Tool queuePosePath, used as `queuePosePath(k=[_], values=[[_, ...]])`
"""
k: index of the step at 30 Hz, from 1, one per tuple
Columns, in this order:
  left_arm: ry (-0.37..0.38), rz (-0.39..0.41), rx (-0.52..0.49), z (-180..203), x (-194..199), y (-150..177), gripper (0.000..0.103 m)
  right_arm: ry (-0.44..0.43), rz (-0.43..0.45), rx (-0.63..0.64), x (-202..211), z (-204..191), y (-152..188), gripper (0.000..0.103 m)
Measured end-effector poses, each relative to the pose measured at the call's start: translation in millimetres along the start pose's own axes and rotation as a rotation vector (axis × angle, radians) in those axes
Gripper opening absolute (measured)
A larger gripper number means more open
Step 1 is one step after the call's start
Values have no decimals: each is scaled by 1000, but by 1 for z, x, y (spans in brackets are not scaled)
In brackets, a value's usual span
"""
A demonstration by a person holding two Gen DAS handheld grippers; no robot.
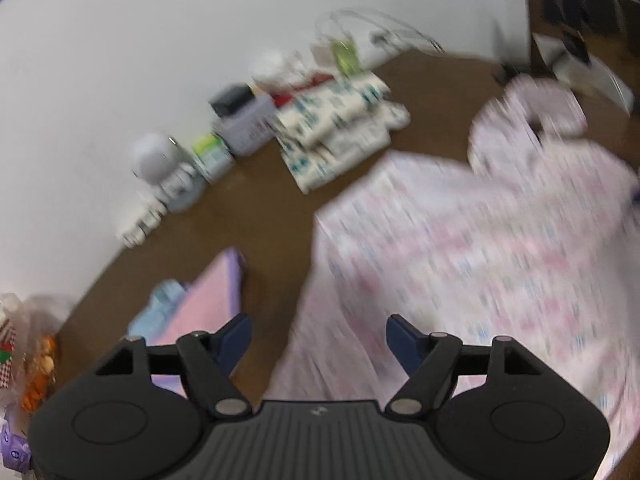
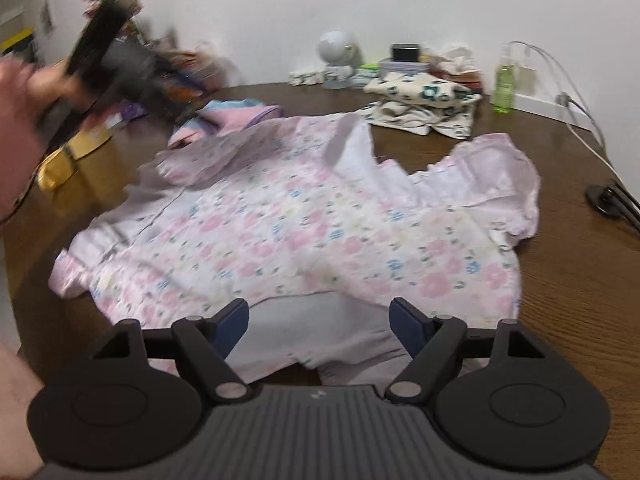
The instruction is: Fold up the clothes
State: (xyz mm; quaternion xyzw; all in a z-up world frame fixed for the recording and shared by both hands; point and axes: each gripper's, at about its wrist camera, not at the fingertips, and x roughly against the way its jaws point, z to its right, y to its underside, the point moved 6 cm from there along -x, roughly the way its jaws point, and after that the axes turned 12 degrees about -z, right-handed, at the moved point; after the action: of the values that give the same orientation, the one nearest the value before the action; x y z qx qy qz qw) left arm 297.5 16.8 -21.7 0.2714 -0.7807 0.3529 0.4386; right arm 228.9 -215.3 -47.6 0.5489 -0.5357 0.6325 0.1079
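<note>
A pink flowered garment (image 2: 288,224) lies spread on the brown surface (image 2: 580,280), partly folded. The right hand-held gripper (image 2: 320,322) hangs over its near edge, jaws wide, gripping nothing. The left hand-held gripper (image 1: 319,338) hovers beside the cloth, wide apart and empty.

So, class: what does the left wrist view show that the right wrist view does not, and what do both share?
Only the left wrist view: the left claw up close, open, nothing between its fingers, and a brown cabinet at upper right.

Only the right wrist view: the right claw open above the garment's near edge, a hand at left, a black cable and a green bottle.

Both: the floral garment spread on the brown table, the folded printed clothes and the white round gadget.
</note>
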Motion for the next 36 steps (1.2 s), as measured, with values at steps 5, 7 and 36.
queuePosePath(k=[5, 7, 36], values=[[-6, -86, -15, 9, -26, 17, 42, 2, 3, -19, 1, -1, 2, 79], [-26, -104, 15, -3, -32, 16, 11, 11, 3, -26, 3, 1, 5, 79], [-32, 1, 185, 38, 13, 115, 59, 222, -66, -25, -17, 37, 8, 67]])
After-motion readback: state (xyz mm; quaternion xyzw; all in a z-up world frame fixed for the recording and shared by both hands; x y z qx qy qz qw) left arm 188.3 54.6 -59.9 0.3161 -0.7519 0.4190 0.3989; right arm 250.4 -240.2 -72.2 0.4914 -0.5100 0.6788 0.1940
